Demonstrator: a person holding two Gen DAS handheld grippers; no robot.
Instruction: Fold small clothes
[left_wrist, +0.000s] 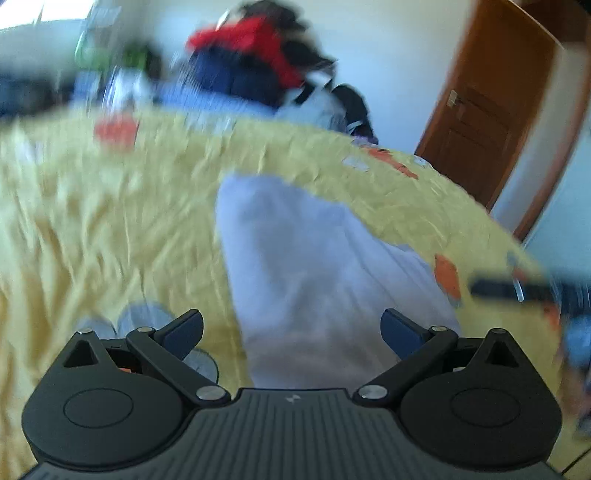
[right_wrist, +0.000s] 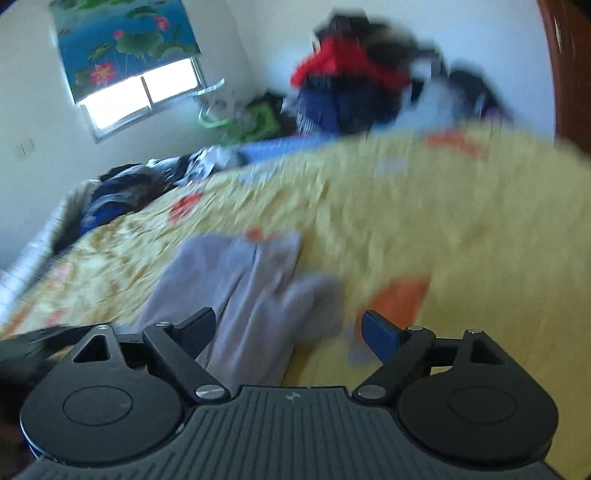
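A small pale lilac garment (left_wrist: 295, 266) lies spread on the yellow patterned bedspread (left_wrist: 103, 221). In the left wrist view it stretches away from between the fingers of my left gripper (left_wrist: 291, 332), which stands open above its near end with nothing gripped. In the right wrist view the same garment (right_wrist: 240, 288) lies partly folded with a lumpy bunch on its right side. My right gripper (right_wrist: 288, 332) is open wide over its near edge, and the pads touch no cloth. Both pictures are blurred by motion.
A heap of red, navy and black clothes (right_wrist: 351, 85) stands at the far side of the bed, more dark clothes (right_wrist: 122, 192) at its left edge. A window with a flowered blind (right_wrist: 125, 48) is on the left wall, a brown door (left_wrist: 491, 110) on the right.
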